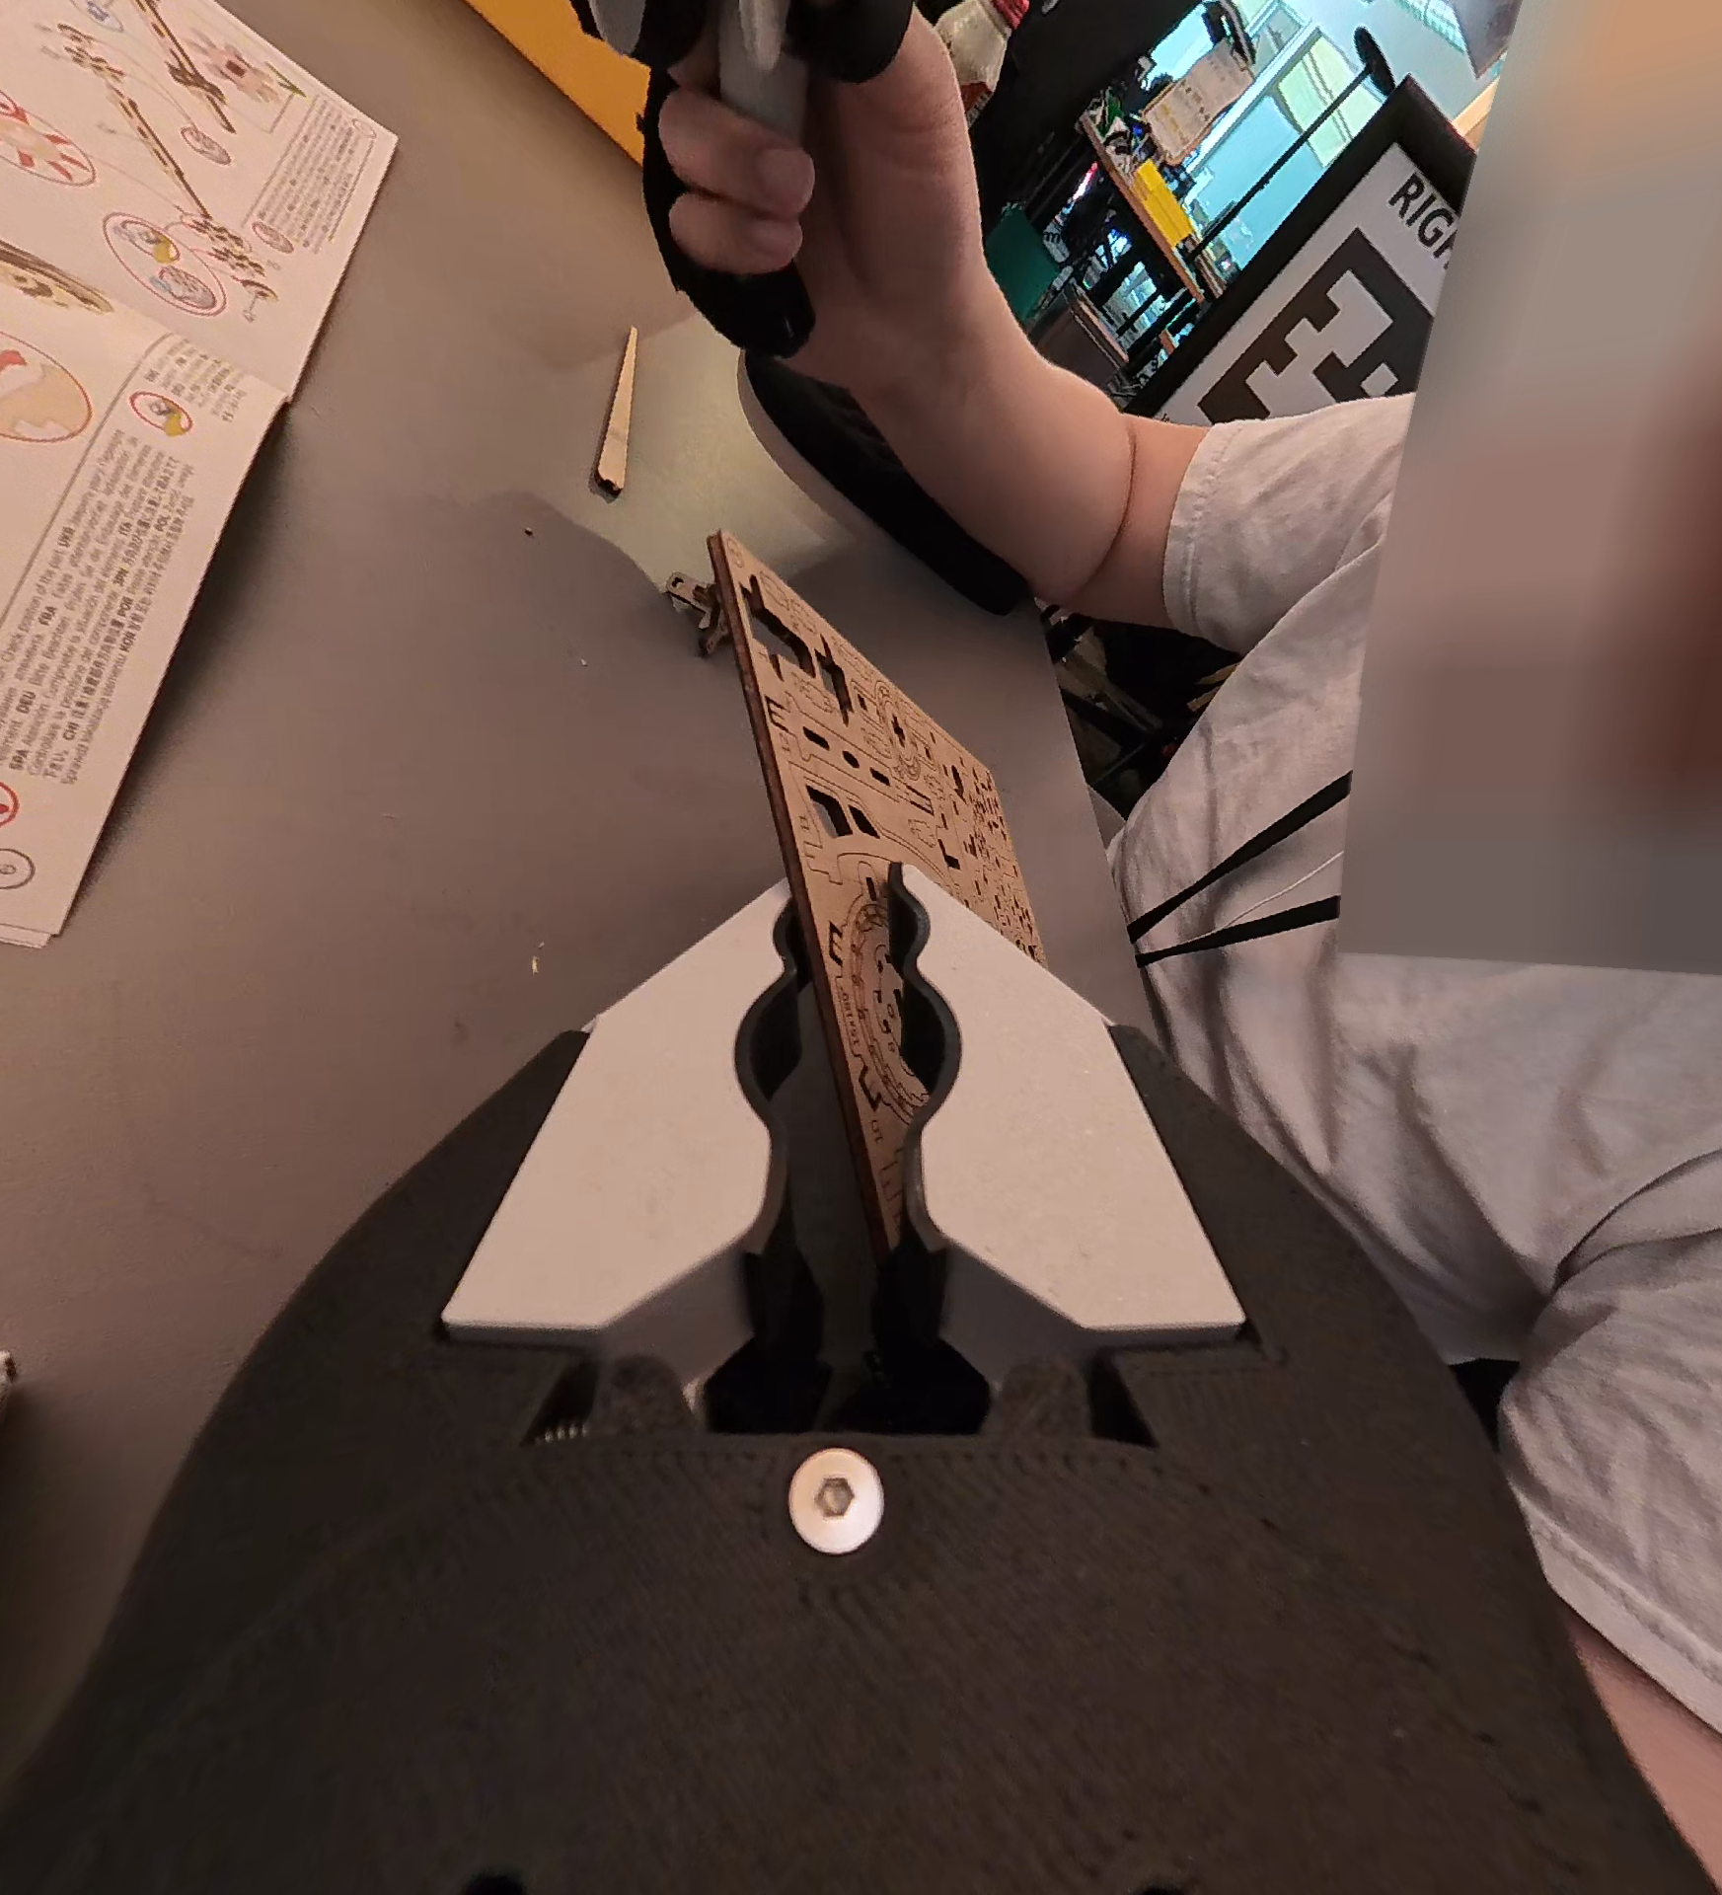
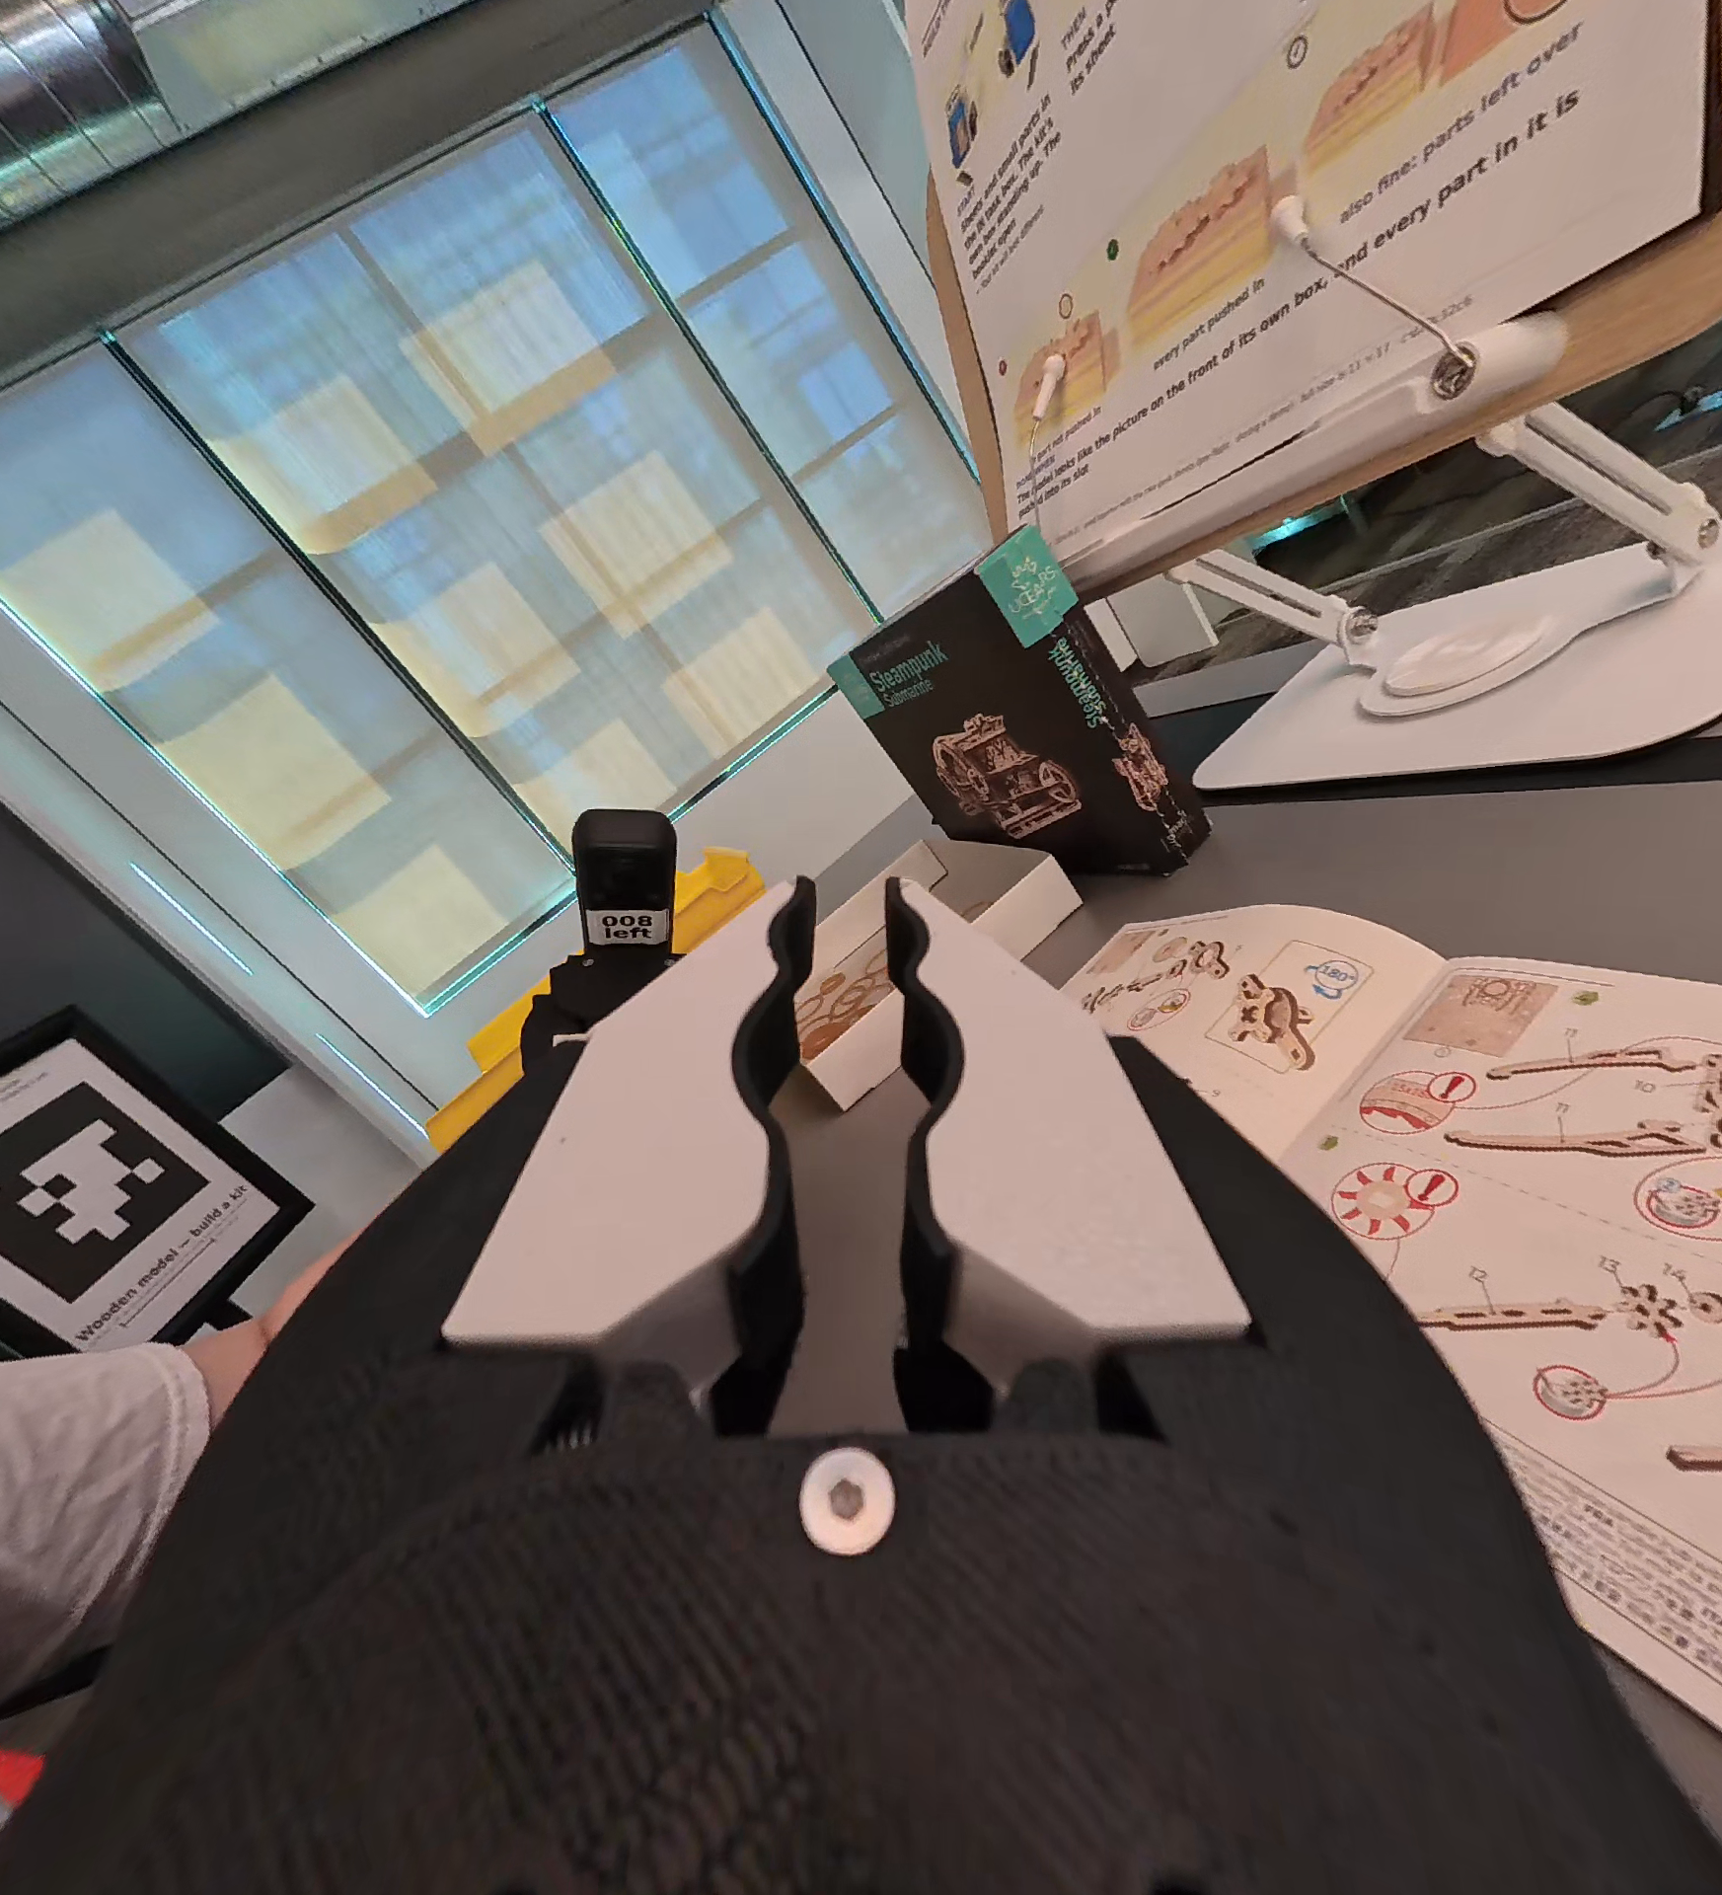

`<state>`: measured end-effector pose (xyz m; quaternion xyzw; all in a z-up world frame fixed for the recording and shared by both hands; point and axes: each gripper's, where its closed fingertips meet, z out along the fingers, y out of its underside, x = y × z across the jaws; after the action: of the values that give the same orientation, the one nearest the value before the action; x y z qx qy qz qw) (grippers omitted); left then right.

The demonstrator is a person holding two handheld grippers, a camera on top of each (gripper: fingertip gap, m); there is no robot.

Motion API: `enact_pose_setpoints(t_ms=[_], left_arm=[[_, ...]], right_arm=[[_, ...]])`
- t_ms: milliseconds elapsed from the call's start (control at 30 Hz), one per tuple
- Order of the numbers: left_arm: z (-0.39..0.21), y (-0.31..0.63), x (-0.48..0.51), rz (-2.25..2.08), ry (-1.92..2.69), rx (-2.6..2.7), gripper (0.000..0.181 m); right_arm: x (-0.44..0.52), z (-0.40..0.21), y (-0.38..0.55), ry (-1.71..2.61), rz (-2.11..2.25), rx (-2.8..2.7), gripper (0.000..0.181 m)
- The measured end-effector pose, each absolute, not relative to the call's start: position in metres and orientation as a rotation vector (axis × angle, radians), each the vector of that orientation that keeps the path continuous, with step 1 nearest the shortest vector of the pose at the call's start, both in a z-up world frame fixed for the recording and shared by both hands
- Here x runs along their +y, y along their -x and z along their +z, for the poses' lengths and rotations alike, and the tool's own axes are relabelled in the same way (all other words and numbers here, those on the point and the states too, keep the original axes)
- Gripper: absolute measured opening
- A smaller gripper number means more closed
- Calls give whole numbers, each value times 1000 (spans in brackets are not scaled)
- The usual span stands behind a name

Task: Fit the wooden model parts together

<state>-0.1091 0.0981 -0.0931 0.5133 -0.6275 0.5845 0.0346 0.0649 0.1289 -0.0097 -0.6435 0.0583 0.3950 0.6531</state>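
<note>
Left wrist view: open printed instruction booklet (image 1: 98, 410) flat on grey table (image 1: 405, 820); left gripper (image 1: 841, 902) clamps thin laser-cut plywood parts sheet (image 1: 867, 779) edge-on above table; right gripper (image 2: 848, 902) slightly parted, holding nothing.

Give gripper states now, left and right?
Left gripper: closed on the wooden parts sheet, held on edge.
Right gripper: open, empty.
</note>
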Motion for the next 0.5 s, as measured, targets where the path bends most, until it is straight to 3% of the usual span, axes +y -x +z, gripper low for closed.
enact_pose_setpoints(t_ms=[500], left_arm=[[-93,109,98,1799,-1577,-1925,11]], right_arm=[[130,-12,-65,1461,922,149,11]])
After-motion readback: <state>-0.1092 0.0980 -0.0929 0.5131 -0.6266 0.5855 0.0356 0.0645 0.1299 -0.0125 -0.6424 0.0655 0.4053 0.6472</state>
